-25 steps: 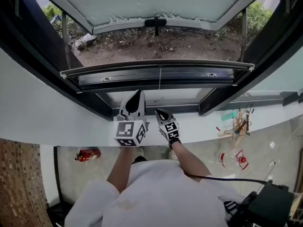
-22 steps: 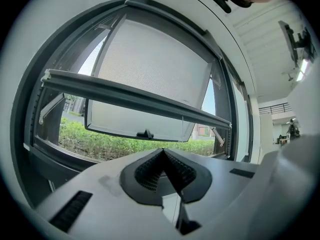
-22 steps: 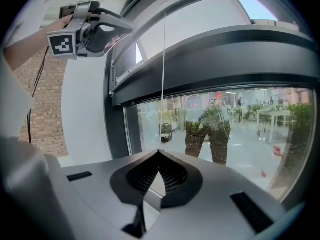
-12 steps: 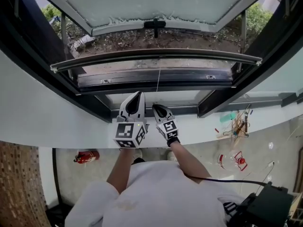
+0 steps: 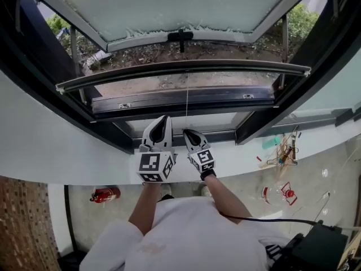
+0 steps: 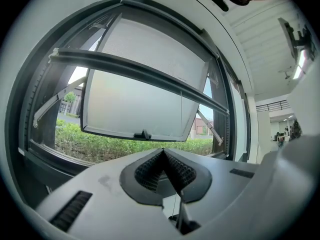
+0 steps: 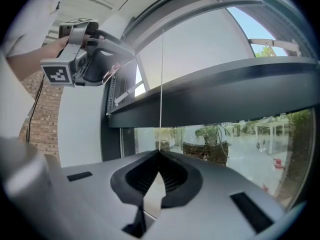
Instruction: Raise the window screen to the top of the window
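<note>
Window screen: its dark pull bar (image 5: 186, 68) spans the window opening (image 5: 169, 49) side to side, roughly level, raised clear of the lower frame. A thin pale cord (image 5: 186, 103) runs taut from the bar's centre, its lower end pinched in the right gripper (image 5: 188, 132).

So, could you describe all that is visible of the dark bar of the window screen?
The screen bar is a long, slim, dark rail, metal by its look, with pale ends. It lies level across the opening, below the tilted-out sash. A thin cord hangs from its middle into the shut right gripper.
</note>
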`<act>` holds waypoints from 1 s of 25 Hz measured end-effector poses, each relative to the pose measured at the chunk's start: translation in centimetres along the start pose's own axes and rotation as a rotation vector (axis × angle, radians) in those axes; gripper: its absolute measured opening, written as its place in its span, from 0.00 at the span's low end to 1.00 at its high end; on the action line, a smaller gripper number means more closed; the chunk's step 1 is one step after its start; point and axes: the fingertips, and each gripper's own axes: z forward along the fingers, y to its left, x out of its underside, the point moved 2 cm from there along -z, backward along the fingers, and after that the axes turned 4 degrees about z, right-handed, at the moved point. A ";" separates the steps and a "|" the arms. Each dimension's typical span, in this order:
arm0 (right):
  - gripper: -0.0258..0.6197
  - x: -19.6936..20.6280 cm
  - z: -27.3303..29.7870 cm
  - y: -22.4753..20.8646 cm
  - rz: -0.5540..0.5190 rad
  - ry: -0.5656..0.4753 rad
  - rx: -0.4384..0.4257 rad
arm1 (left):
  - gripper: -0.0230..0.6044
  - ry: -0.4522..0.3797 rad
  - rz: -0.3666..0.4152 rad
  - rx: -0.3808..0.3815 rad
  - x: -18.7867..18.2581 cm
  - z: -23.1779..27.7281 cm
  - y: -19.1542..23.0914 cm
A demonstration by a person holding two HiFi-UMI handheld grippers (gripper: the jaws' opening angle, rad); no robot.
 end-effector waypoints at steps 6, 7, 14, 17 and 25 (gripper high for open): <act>0.04 -2.7 -0.2 -0.2 0.007 -0.086 0.002 | 0.04 0.013 -0.001 0.003 0.4 0.0 -0.4; 0.04 -3.4 -0.3 -0.1 0.005 -0.100 0.001 | 0.04 0.012 -0.001 0.004 0.4 0.0 -0.5; 0.04 -5.4 -0.7 0.1 0.010 -0.144 -0.003 | 0.04 0.010 -0.003 0.007 0.5 0.1 -0.6; 0.04 -5.9 -0.9 -0.2 0.011 -0.153 0.008 | 0.04 0.010 -0.002 0.010 0.6 0.2 -0.6; 0.04 -6.9 -1.5 -0.5 0.008 -0.180 0.018 | 0.04 0.018 0.022 0.043 0.9 -0.1 -1.3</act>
